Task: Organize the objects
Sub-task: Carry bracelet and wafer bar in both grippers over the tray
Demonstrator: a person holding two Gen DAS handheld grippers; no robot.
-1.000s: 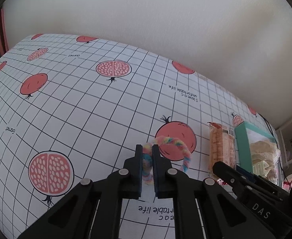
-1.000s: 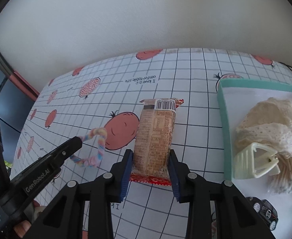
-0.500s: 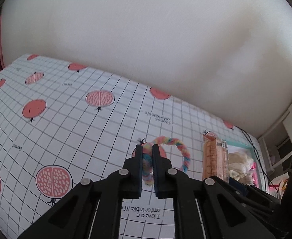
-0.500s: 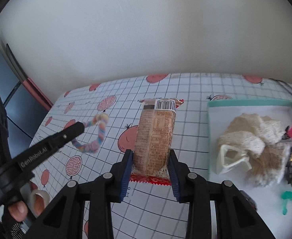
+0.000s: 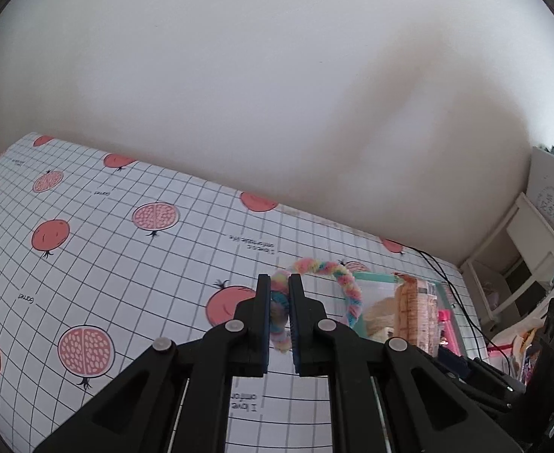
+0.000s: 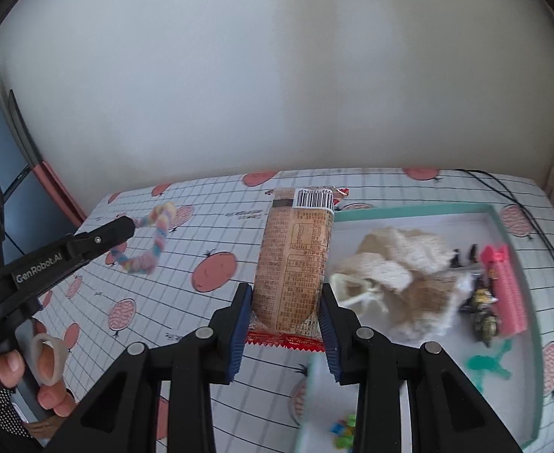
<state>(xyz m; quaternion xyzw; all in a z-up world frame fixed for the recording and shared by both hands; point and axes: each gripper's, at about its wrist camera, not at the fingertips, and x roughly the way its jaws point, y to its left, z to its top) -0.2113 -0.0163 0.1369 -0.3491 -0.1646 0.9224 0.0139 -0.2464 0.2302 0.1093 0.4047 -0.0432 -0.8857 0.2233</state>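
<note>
Left gripper (image 5: 279, 315) clamped tight on rainbow twisted loop (image 5: 330, 283), carried above tablecloth (image 5: 126, 264). Right gripper (image 6: 284, 324) part-closed on snack packet (image 6: 294, 256), held upright at teal tray (image 6: 522, 234) edge.

Step judged: both items carried to tray. Grips best kept firm; release over bare tray floor, clear of lace cloth (image 6: 401, 260).

Versus earlier: both items raised higher; tray more fully in view.
</note>
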